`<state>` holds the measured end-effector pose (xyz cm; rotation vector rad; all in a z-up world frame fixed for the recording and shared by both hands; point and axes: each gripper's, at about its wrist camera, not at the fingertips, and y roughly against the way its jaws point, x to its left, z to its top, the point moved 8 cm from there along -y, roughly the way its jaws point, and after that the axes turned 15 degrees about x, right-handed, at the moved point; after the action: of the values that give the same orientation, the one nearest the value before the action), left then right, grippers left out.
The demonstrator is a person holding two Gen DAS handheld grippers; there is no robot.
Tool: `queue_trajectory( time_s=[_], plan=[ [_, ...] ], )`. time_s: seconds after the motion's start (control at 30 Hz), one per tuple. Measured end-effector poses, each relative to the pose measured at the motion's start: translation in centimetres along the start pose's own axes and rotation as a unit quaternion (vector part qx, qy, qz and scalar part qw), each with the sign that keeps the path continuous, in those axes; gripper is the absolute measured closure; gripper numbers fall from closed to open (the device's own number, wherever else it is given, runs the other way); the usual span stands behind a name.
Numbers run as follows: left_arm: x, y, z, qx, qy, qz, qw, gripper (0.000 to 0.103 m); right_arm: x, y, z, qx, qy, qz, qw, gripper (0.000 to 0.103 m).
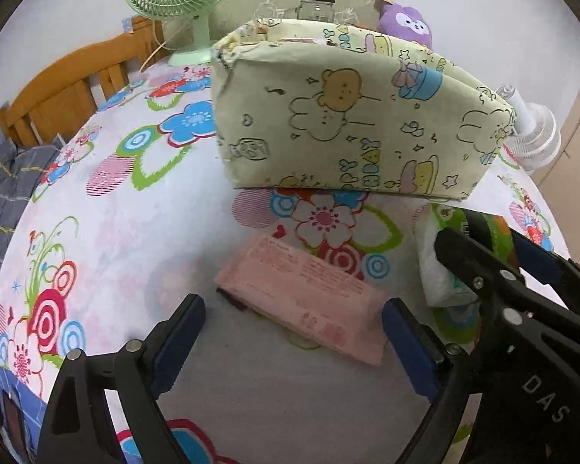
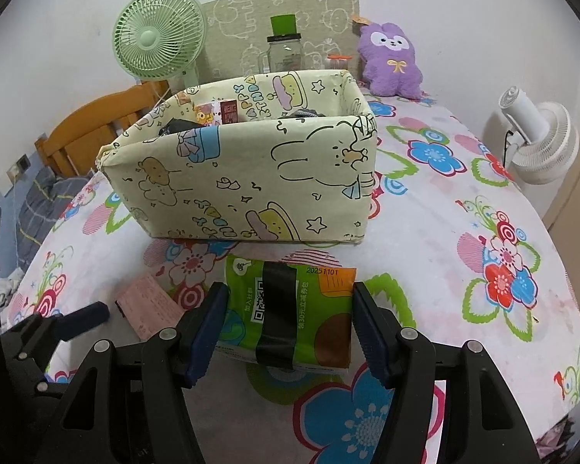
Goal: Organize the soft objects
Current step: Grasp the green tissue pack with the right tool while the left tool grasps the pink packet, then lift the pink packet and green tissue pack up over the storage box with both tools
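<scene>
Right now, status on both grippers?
Left gripper open around pink pack. Right gripper open around green pack. Box ahead, unobstructed.

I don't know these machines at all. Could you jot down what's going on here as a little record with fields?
Surface: flowered tablecloth
Container: cartoon-print fabric box, already holding some items
Left tool: open, around the pink tissue pack
Right tool: fingers at both sides of the green tissue pack; grip unclear
Behind box: green fan, glass jar, purple plush
Far right: white fan
</scene>
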<state>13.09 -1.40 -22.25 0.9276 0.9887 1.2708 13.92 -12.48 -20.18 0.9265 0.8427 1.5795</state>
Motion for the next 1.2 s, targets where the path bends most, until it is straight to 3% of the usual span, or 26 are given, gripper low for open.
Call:
queue_trajectory(
  time_s=[0.33,0.4,0.5,0.57,0.73,1.2],
  plan=[
    [-1.6,-0.7,1.6,0.003,0.005,-0.008,1.0000,0.009,-1.2,-0.2,1.6,0.000,-0.002,0.005,1.000,0.037],
    [-1.9,-0.7,2.0,-0.003,0.004,-0.006,1.0000,0.013,-1.4,-0.3,1.8,0.000,-0.004,0.004,1.000,0.037],
    [-1.9,-0.6,2.3,-0.014,0.001,0.007,0.9999,0.031,-1.7,-0.6,1.9,0.003,-0.008,0.004,1.000,0.037],
    [-1.7,-0.5,2.4,-0.022,0.001,0.015,0.9996,0.049,-1.7,-0.8,1.8,0.006,-0.010,0.006,1.000,0.037],
    [-2.0,-0.2,2.1,-0.028,-0.010,0.013,0.9995,0.063,-1.3,-0.9,1.4,0.007,-0.014,0.012,1.000,0.037],
    [-3.5,3.1,0.9,-0.062,-0.052,-0.001,0.9967,0.065,-0.1,2.1,0.5,-0.020,-0.026,0.012,0.999,0.037]
  ],
)
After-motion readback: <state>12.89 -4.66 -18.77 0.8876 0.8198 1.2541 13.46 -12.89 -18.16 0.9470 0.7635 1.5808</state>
